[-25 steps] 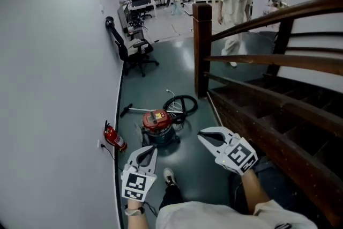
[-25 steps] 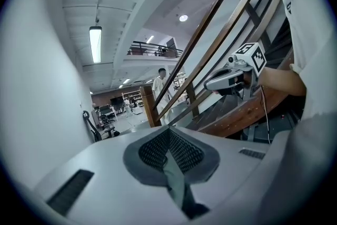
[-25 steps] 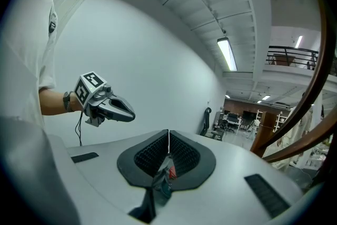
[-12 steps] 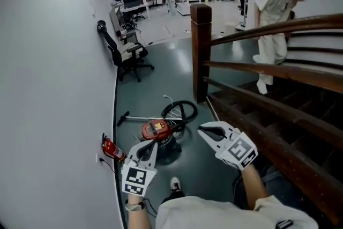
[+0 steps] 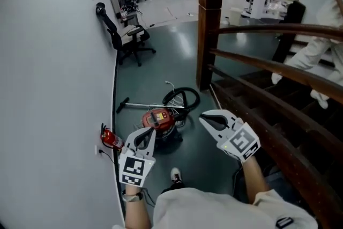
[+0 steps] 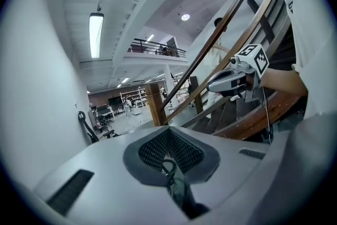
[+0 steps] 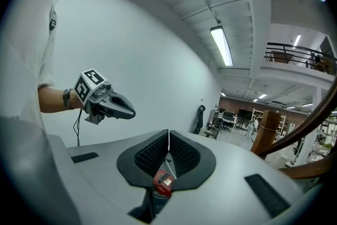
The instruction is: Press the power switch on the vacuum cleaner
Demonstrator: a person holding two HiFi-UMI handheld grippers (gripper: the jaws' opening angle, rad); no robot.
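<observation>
Two tools showed in the head view, both held in the air well above the floor [image 5: 161,69]; the left hand-held gripper [image 5: 150,134] had its jaws together on nothing, and so did the right hand-held gripper [image 5: 207,119]; the red vacuum cleaner [image 5: 159,121] stood on the floor beyond and below both tips, nearer the left one's tip in the picture, touched by neither; its black hose [image 5: 182,98] lay coiled just past it.

From the left gripper view, the jaws met at their tips and held nothing; only a loop of the hose showed through the gap beneath them, far below.

From the right gripper view, the jaws were closed tip to tip and empty; the vacuum cleaner's red top showed through the gap under them, well apart from the tips.

No view let the power switch be made out; by my reading none of the task was done; the approach, the lowering of a tip onto the switch and the press itself were all left to do.
</observation>
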